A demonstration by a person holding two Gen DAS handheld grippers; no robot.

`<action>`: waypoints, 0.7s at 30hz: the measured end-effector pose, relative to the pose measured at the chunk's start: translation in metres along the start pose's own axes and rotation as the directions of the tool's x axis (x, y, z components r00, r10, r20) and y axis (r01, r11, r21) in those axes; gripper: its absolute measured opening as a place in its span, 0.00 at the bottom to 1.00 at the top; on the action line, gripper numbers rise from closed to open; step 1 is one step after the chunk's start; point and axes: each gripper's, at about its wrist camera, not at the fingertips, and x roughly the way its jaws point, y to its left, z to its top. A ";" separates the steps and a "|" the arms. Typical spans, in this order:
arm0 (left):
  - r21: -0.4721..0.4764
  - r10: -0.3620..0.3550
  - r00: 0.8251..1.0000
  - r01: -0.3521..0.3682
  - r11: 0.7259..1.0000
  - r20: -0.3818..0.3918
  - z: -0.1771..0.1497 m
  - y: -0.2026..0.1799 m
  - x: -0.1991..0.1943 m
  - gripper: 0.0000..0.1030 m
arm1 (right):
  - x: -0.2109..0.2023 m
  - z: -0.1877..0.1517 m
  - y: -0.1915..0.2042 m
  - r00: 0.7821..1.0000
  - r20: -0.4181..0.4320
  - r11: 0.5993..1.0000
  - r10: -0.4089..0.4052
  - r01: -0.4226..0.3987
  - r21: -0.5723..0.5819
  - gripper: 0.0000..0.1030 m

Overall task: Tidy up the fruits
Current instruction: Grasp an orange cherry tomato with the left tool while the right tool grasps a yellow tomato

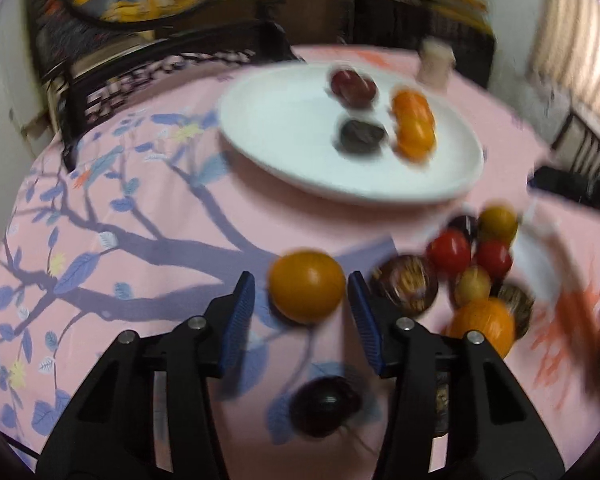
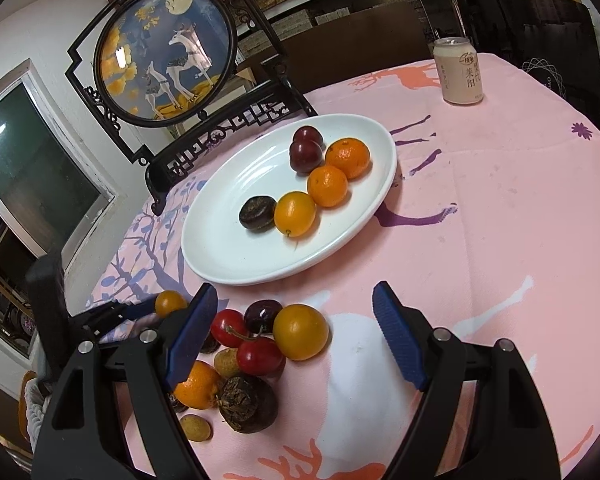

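Observation:
My left gripper has a small orange between its fingertips on the pink cloth. The right pad is at the orange's skin and a thin gap shows at the left pad, so it is open. A dark plum lies beneath it. The white plate holds several fruits, among them two tangerines and two red plums. My right gripper hovers open over the loose pile of red, yellow and dark fruits and touches nothing. The left gripper shows with the same orange.
A pale drink can stands at the table's far edge. A black-framed round deer screen stands behind the plate. Bare pink cloth lies right of the plate. The left wrist view is motion-blurred.

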 end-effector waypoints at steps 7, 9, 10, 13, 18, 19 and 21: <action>-0.012 -0.002 1.000 0.003 1.000 0.016 0.001 0.003 -0.001 0.38 | 0.010 -0.007 0.002 0.998 -0.061 1.000 -0.012 0.011 -0.009 0.75; -0.013 0.002 1.000 -0.001 1.000 0.017 0.002 0.004 -0.001 0.37 | 0.016 -0.009 0.001 0.996 -0.086 1.000 -0.003 0.003 -0.003 0.70; -0.012 0.004 1.000 -0.004 1.000 0.018 0.002 0.003 -0.002 0.37 | 0.018 -0.009 0.001 0.996 -0.094 1.000 0.003 -0.003 0.002 0.67; -0.011 0.010 1.000 -0.010 1.000 0.021 0.002 0.001 -0.001 0.37 | 0.023 -0.011 -0.003 0.994 -0.112 1.000 0.016 -0.014 0.022 0.59; -0.011 0.011 1.000 -0.010 1.000 0.020 0.002 0.002 -0.001 0.37 | 0.021 -0.011 -0.010 0.994 -0.104 0.997 0.042 -0.035 0.070 0.51; -0.011 0.011 1.000 -0.010 1.000 0.020 0.002 0.002 -0.001 0.38 | 0.021 -0.010 -0.011 0.994 -0.101 0.996 0.040 -0.032 0.078 0.51; -0.009 0.013 1.000 -0.012 1.000 0.021 0.002 0.001 -0.001 0.38 | 0.021 -0.010 -0.014 0.994 -0.102 0.995 0.040 -0.031 0.091 0.51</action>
